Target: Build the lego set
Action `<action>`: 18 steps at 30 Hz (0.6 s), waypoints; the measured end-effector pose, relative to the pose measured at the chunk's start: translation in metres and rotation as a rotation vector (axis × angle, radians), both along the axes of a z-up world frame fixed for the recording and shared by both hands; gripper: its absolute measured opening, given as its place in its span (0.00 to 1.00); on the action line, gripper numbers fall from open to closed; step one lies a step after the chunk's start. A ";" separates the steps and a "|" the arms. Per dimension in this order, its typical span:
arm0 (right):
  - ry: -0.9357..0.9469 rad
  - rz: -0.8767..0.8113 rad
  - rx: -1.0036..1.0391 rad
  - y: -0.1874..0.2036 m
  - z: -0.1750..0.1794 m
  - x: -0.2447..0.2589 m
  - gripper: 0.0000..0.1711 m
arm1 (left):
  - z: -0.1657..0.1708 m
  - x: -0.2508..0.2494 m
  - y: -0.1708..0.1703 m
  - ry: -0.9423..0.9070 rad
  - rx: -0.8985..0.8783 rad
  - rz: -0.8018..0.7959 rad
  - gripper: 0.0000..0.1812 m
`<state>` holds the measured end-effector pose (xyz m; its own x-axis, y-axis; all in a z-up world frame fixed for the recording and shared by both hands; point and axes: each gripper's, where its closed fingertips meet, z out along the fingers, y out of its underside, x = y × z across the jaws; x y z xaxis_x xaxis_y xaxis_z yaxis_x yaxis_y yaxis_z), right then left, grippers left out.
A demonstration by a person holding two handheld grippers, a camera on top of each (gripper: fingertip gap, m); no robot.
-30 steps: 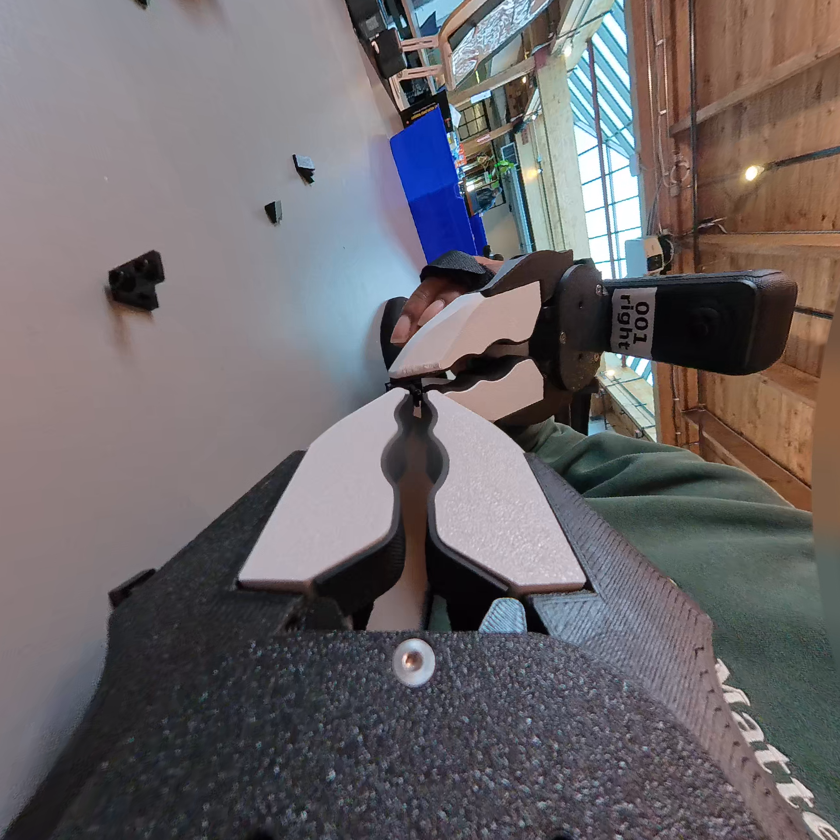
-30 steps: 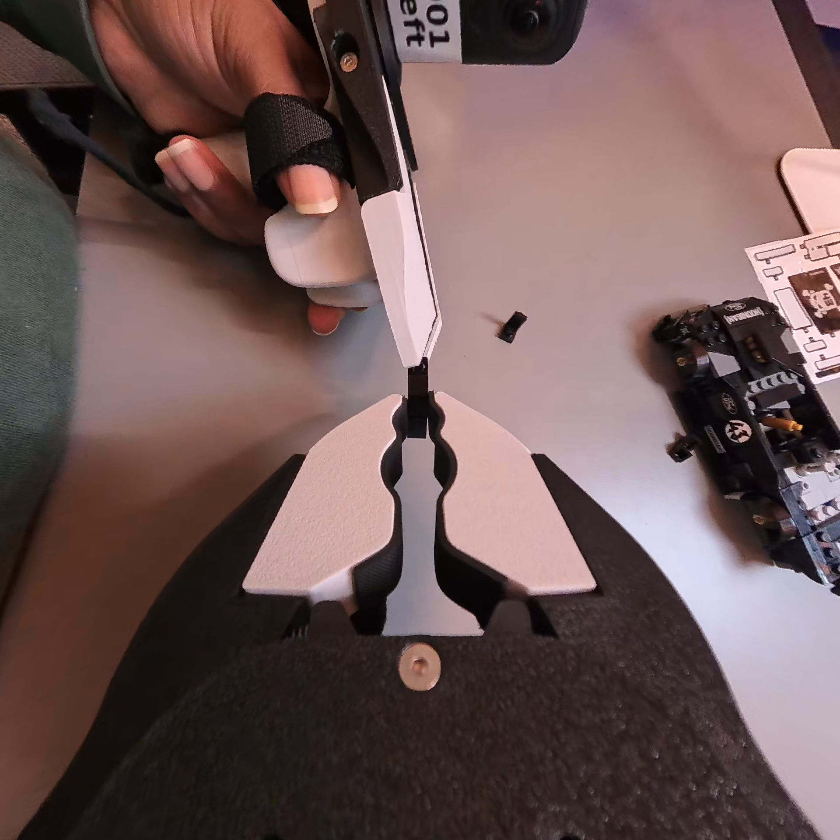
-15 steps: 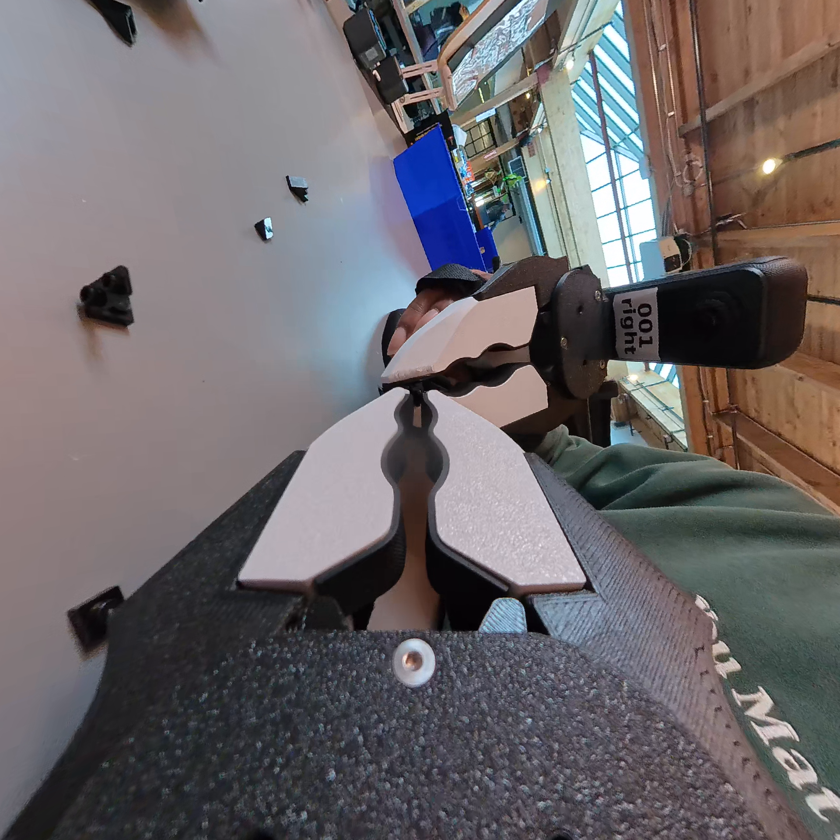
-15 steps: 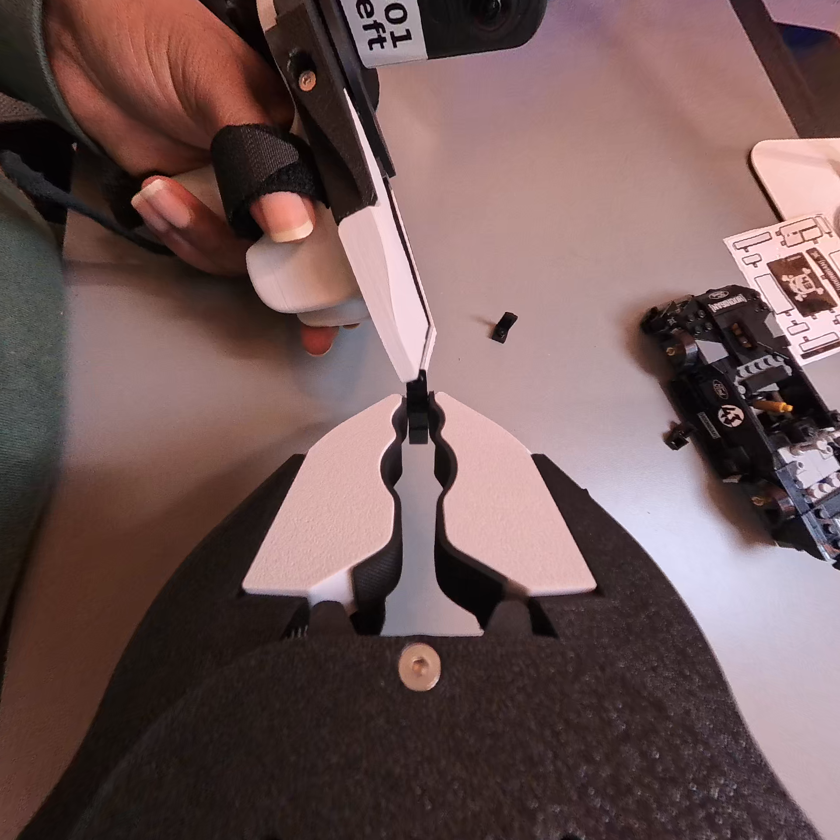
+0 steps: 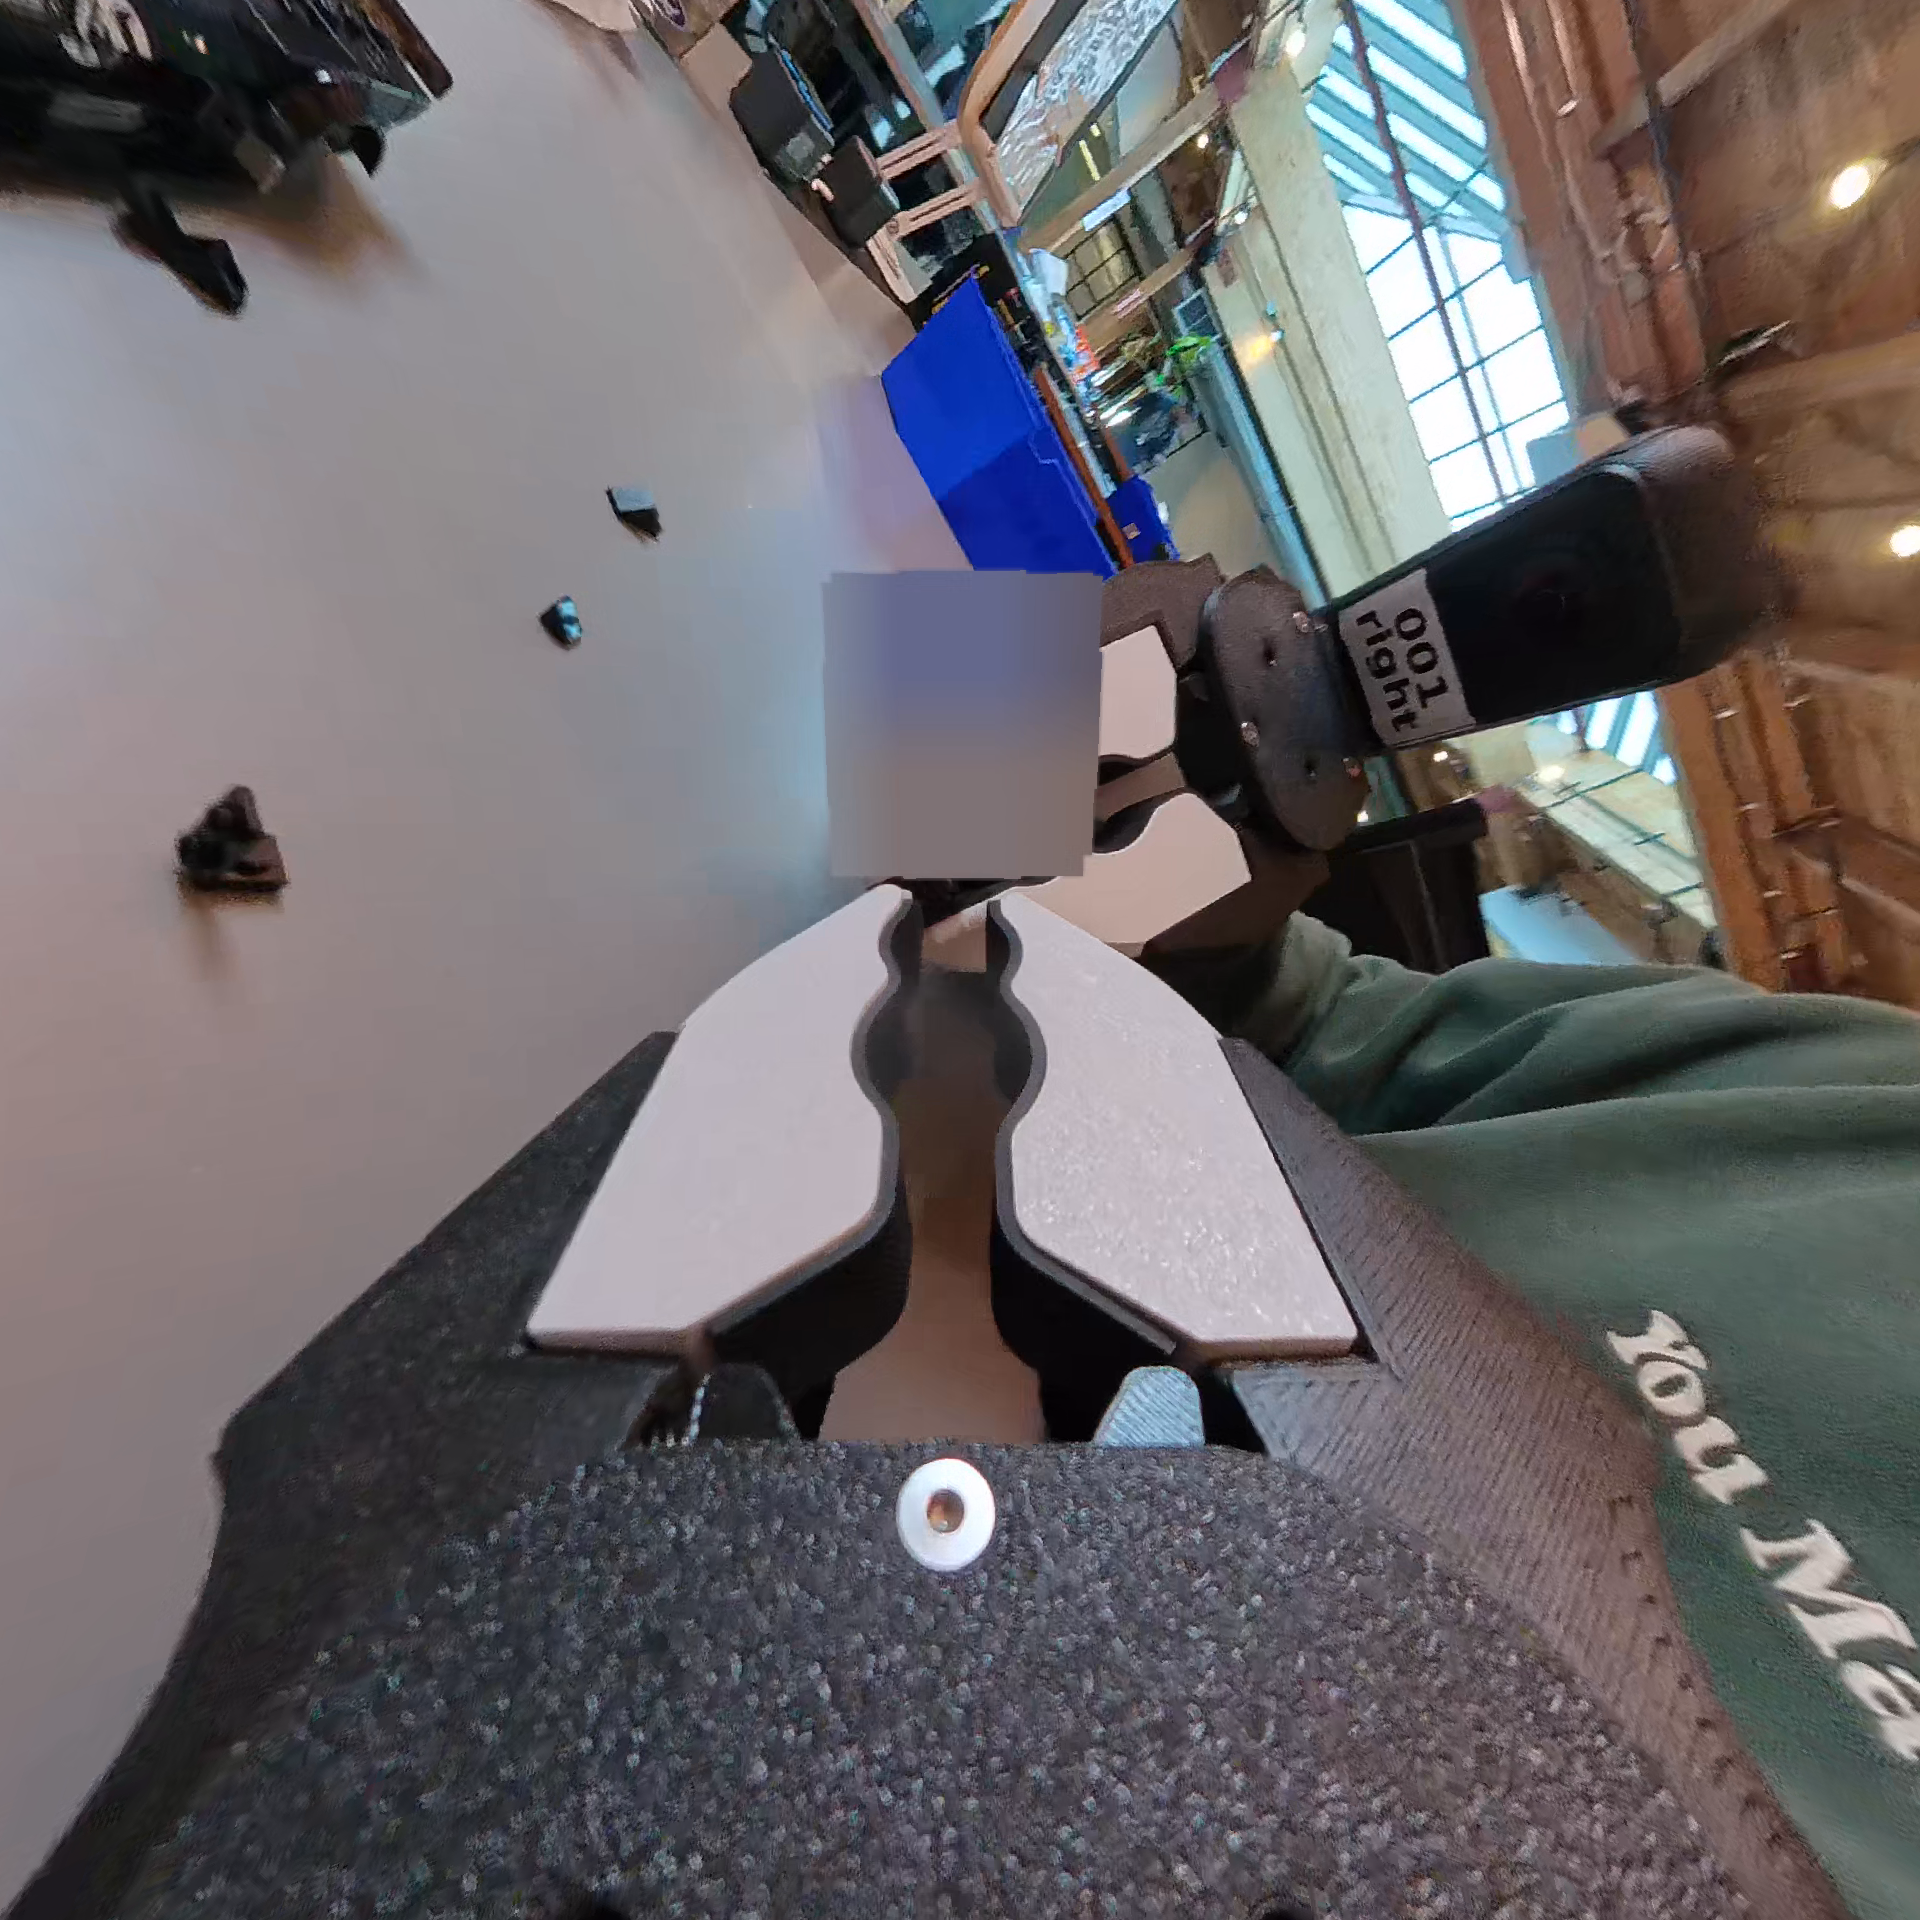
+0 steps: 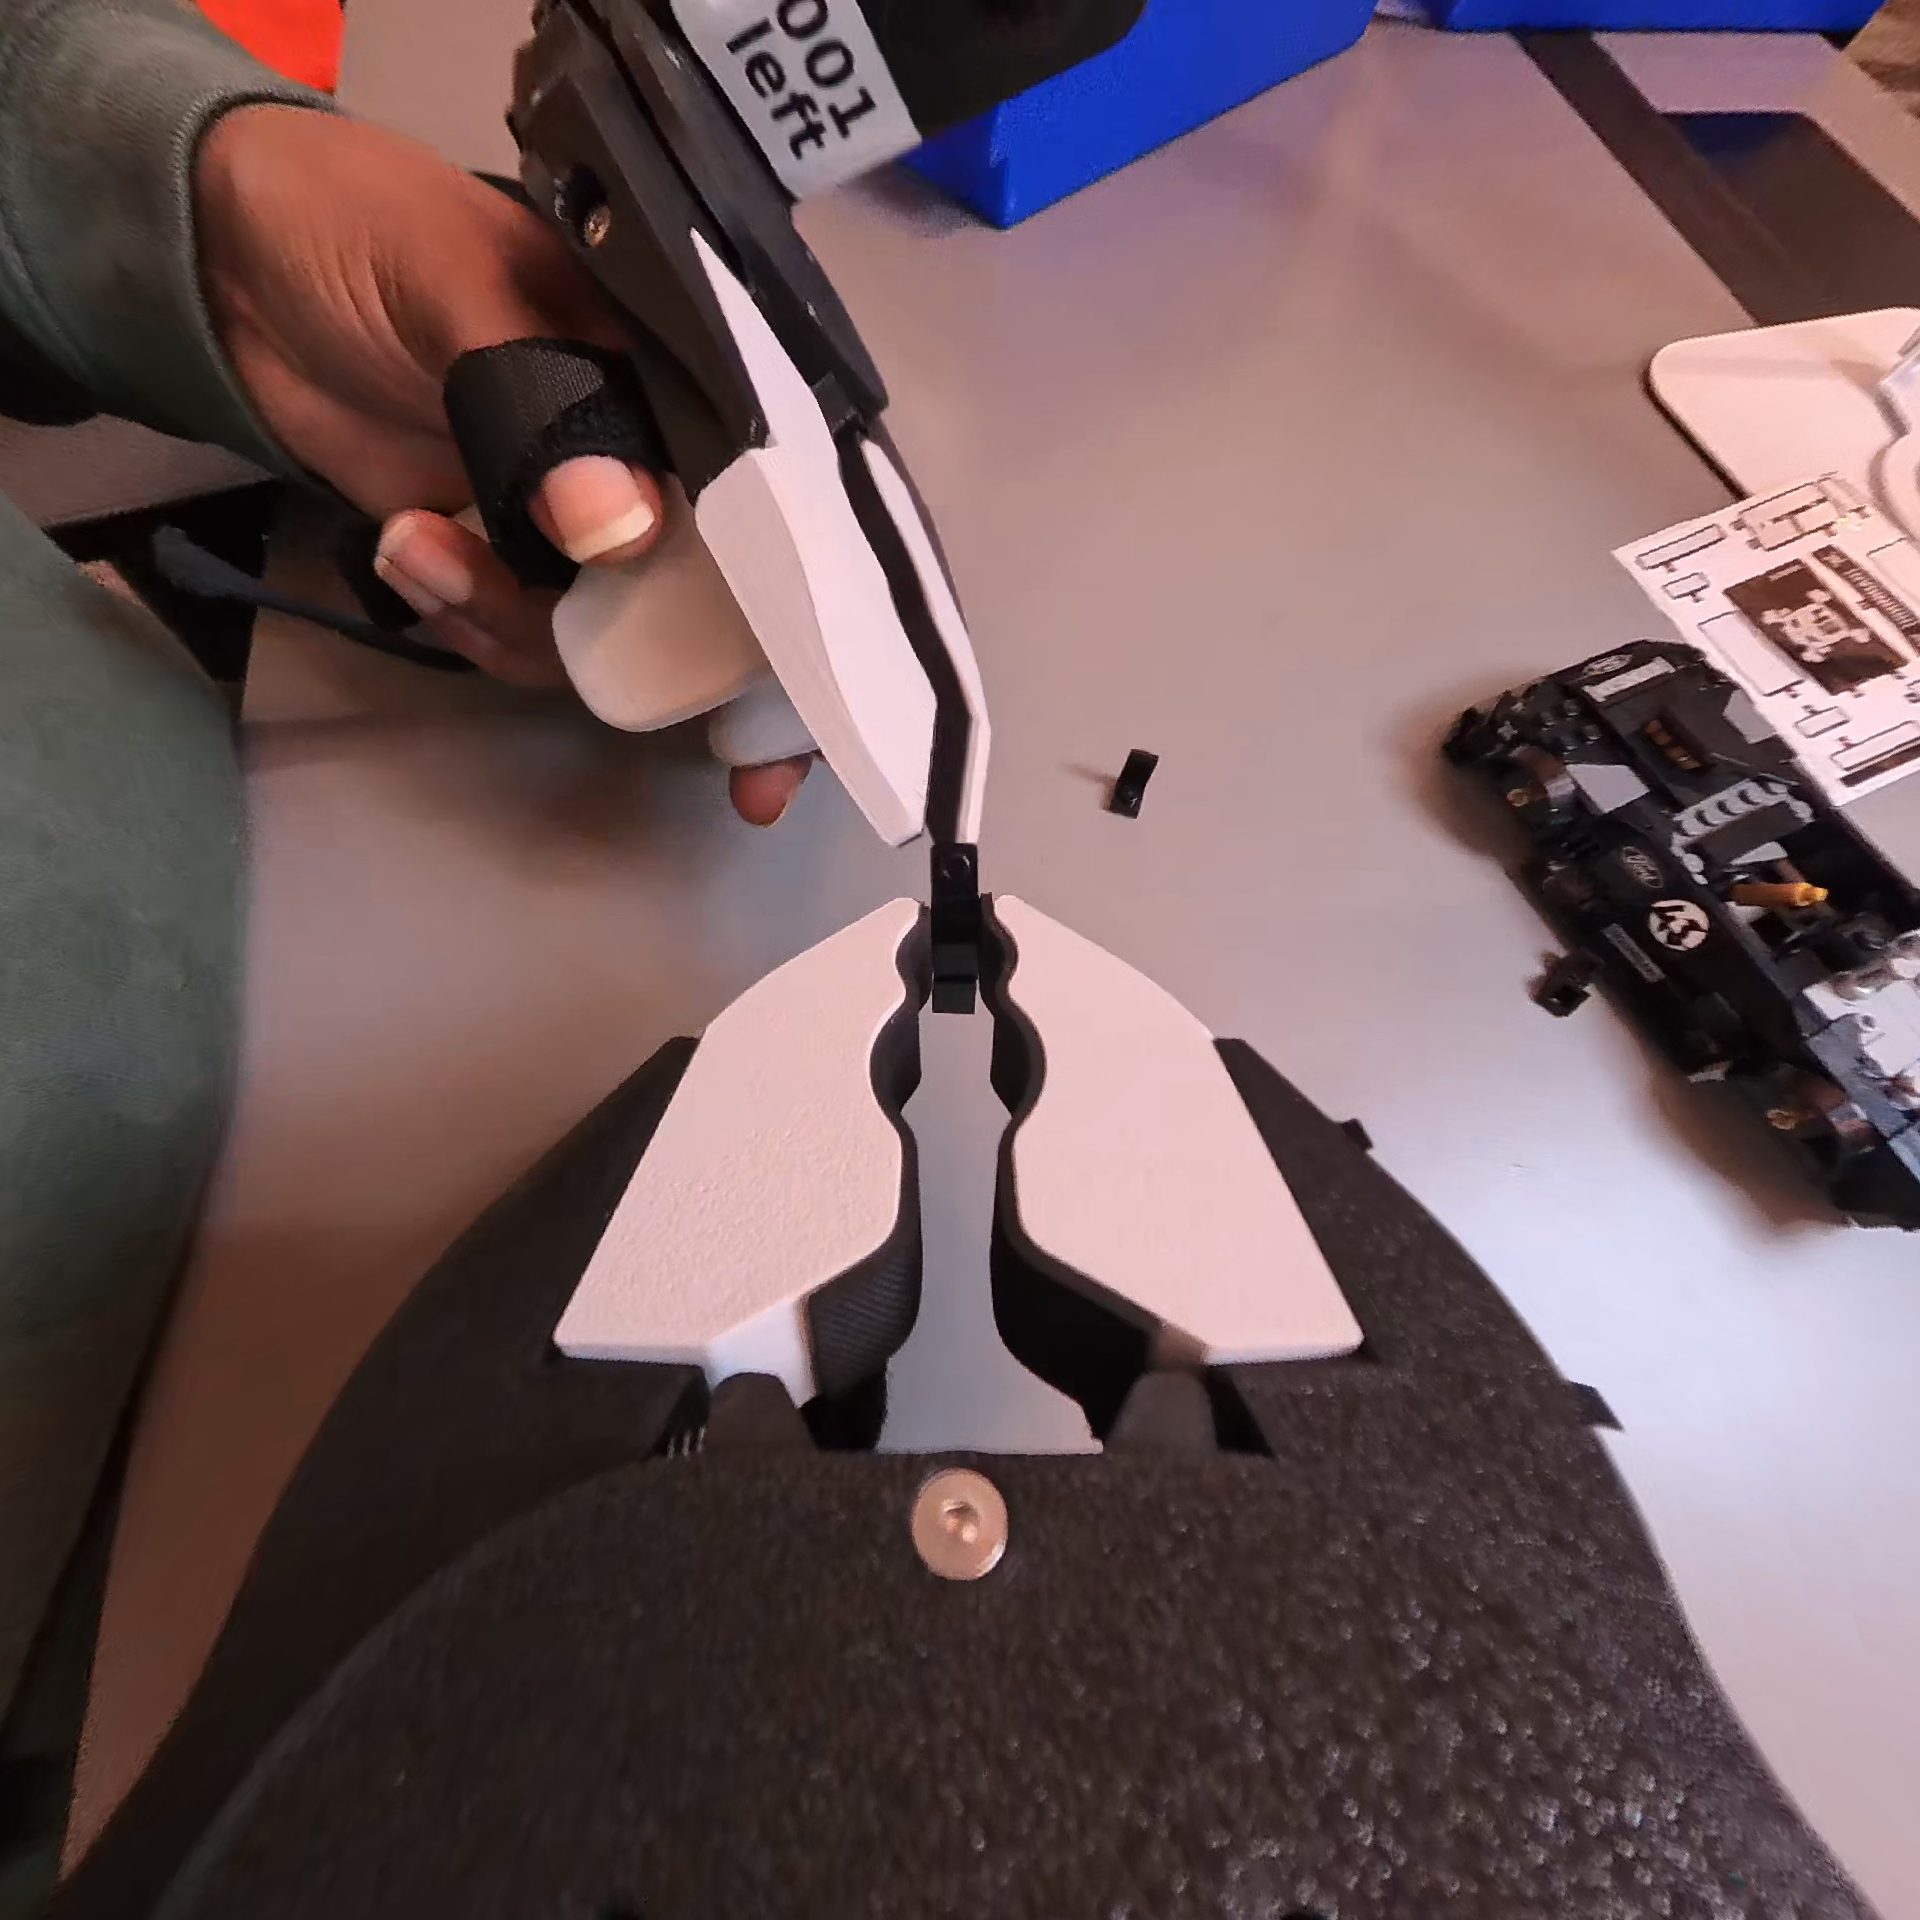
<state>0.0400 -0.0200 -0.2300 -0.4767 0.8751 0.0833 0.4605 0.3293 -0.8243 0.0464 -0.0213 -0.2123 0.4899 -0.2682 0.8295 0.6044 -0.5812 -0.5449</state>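
- Grey tabletop (image 6: 1299, 520) fills the right wrist view, with loose parts scattered on it and a blue bin (image 6: 1132, 114) at its far edge.
- One small black lego piece (image 6: 954, 951) is held above the table between both grippers; its long axis runs straight along the right gripper's fingers, one end pointing at the left gripper.
- The right gripper (image 6: 956, 940) is seen clamped on the near end of the piece.
- The left gripper (image 6: 948, 826) is pinched together at its tips over the far end.
- The step is judged to be a mid-air join or handover; next, a straight push along that axis is called for, without twisting.
- Another small black piece (image 6: 1132, 779) lies just beyond.
- The part-built black car (image 6: 1714, 935) and a sticker sheet (image 6: 1787, 613) lie well to the right.
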 end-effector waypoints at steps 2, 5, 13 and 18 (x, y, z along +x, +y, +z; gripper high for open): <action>0.022 -0.012 0.052 0.001 0.001 -0.002 0.05 | -0.001 -0.001 0.000 0.049 0.001 0.000 0.08; 0.060 -0.025 0.162 0.002 0.002 -0.005 0.05 | -0.005 0.000 0.001 0.093 -0.007 -0.003 0.08; 0.164 -0.063 0.498 0.006 0.007 -0.009 0.05 | 0.001 0.000 0.002 0.003 0.003 0.007 0.10; 0.178 -0.085 0.598 0.006 0.007 -0.010 0.05 | -0.001 -0.001 0.003 0.066 0.011 0.028 0.11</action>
